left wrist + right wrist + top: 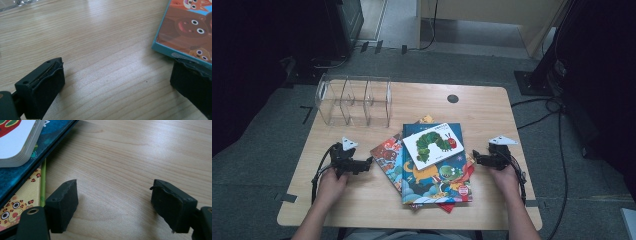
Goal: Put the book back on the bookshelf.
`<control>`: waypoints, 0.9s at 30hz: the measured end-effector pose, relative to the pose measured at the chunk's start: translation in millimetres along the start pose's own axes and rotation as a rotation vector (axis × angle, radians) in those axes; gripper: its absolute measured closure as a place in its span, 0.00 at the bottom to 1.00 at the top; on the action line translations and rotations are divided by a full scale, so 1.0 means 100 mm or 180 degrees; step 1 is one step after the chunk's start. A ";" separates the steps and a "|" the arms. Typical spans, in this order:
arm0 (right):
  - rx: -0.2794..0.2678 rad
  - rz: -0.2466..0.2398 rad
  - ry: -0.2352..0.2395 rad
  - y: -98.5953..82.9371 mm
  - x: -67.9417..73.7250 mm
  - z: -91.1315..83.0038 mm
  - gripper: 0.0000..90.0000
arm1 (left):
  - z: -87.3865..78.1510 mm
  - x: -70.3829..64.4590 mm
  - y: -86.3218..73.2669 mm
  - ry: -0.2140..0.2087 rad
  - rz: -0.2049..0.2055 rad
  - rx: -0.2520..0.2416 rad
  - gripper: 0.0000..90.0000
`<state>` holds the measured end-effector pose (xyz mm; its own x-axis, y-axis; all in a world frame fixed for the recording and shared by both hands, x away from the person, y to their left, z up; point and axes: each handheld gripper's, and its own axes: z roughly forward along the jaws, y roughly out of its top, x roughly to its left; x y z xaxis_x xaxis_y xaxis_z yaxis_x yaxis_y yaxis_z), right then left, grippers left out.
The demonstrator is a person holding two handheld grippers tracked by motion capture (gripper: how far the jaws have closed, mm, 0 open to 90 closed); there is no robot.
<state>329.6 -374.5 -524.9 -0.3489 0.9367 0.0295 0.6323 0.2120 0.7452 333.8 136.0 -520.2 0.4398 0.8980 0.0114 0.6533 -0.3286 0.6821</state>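
Nearest the high view's camera, the person's 2 forearms come up from the table's near edge, each hand holding a gripper low over the wooden table (362,200). The left gripper (368,163) sits just left of the stack of picture books (432,170), its jaws spread wide with bare wood between them; in the left gripper view the left gripper (117,75) has its far jaw right at the teal-edged corner of the bear book (186,30), whether touching or just short of it cannot be told. The right gripper (475,159) sits just right of the stack, its jaws also spread and holding nothing; in the right gripper view the right gripper (113,200) has bare table between the jaws, and the stack's edge lies just beside its left jaw. On top of the stack lies the white caterpillar board book (433,142), tilted, over a dark blue book (437,177). Farther back, near the table's far left corner, stands a clear 3-compartment organizer (353,100), well apart from both grippers.
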 end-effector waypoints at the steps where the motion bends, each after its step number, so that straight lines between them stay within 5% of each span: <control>1: 0.0000 0.0000 0.0000 0.00 0.00 0.00 0.23 | 0.00 0.00 0.00 0.0000 0.0000 0.0000 0.00; 18: -0.0008 0.0073 -0.0070 -0.02 0.02 -0.03 0.31 | 0.00 0.00 0.02 0.0035 -0.0036 0.0013 0.01; 21: 0.0020 0.0065 -0.0046 -0.01 0.02 -0.05 0.38 | -0.05 0.03 0.01 -0.0027 -0.0004 -0.0058 0.19; 27: 0.0080 0.0072 0.0035 0.01 0.00 -0.09 0.49 | -0.09 0.06 0.03 -0.0125 0.0019 0.0003 0.36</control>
<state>323.9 -376.5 -517.8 -0.3418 0.9383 0.0535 0.6572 0.1979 0.7273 332.8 142.9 -510.8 0.4673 0.8840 -0.0132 0.6512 -0.3341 0.6814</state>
